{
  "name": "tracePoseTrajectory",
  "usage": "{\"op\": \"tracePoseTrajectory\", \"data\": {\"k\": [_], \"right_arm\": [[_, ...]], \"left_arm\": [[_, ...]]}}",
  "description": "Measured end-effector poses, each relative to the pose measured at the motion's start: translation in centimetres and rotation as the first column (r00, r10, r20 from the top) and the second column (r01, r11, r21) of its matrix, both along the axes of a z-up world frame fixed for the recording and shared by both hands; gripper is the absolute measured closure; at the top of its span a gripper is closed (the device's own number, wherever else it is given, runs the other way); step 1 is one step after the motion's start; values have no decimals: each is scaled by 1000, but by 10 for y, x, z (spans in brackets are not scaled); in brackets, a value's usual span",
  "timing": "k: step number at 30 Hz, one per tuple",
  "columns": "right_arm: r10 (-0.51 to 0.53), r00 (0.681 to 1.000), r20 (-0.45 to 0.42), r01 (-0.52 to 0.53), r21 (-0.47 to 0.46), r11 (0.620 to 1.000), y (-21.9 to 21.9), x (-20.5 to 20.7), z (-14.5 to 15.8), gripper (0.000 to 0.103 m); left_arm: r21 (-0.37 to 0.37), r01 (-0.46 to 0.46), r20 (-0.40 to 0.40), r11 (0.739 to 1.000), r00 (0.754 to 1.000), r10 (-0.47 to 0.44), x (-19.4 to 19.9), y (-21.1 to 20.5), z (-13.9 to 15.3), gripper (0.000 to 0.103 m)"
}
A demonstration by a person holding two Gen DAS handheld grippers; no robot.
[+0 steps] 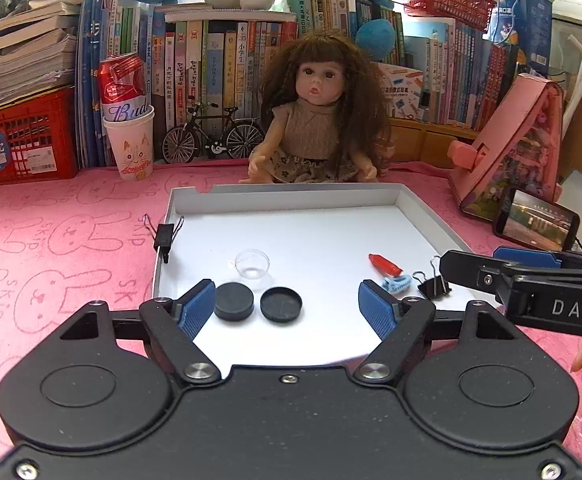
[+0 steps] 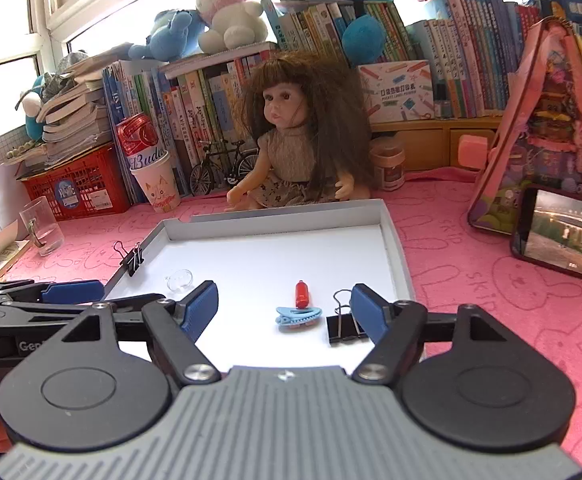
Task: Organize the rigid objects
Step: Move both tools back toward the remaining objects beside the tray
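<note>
A white shallow tray (image 1: 283,194) lies on the pink cloth. In it are a black round jar (image 1: 234,301), its black lid (image 1: 281,304), a clear small dish (image 1: 252,264), a red capsule-shaped piece (image 1: 385,264), a blue hair clip (image 1: 398,282) and a black binder clip (image 1: 434,286). Another binder clip (image 1: 164,236) grips the tray's left wall. My left gripper (image 1: 287,308) is open over the tray's near edge, with the jar and lid between its fingers. My right gripper (image 2: 285,312) is open, with the hair clip (image 2: 298,317) between its fingers and the binder clip (image 2: 345,326) by its right finger.
A doll (image 1: 319,120) sits behind the tray. A paper cup holding a red can (image 1: 129,136), a model bicycle (image 1: 213,136), a red crate (image 1: 27,136) and books line the back. A pink toy house (image 1: 519,148) and a phone (image 1: 535,220) stand right. A glass (image 2: 43,226) stands left.
</note>
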State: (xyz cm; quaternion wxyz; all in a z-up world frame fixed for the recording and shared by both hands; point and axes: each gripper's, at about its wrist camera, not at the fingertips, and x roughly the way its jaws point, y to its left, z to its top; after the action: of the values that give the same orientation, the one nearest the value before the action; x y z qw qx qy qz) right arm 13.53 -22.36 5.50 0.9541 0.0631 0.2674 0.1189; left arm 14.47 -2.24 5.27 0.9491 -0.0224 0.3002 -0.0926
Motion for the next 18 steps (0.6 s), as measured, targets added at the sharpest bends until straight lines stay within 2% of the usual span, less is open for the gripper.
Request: {"op": "tracePoseTrajectory", "data": {"k": [10, 18], "right_arm": [[-7, 1000, 30, 8, -25, 1000, -8, -38, -10, 16], [5, 999, 51, 0, -97, 995, -5, -64, -23, 15]], "left_arm": [[-36, 30, 22, 999, 999, -29, -55, 7, -4, 25], [8, 67, 55, 998, 996, -68, -92, 1, -10, 24]]}}
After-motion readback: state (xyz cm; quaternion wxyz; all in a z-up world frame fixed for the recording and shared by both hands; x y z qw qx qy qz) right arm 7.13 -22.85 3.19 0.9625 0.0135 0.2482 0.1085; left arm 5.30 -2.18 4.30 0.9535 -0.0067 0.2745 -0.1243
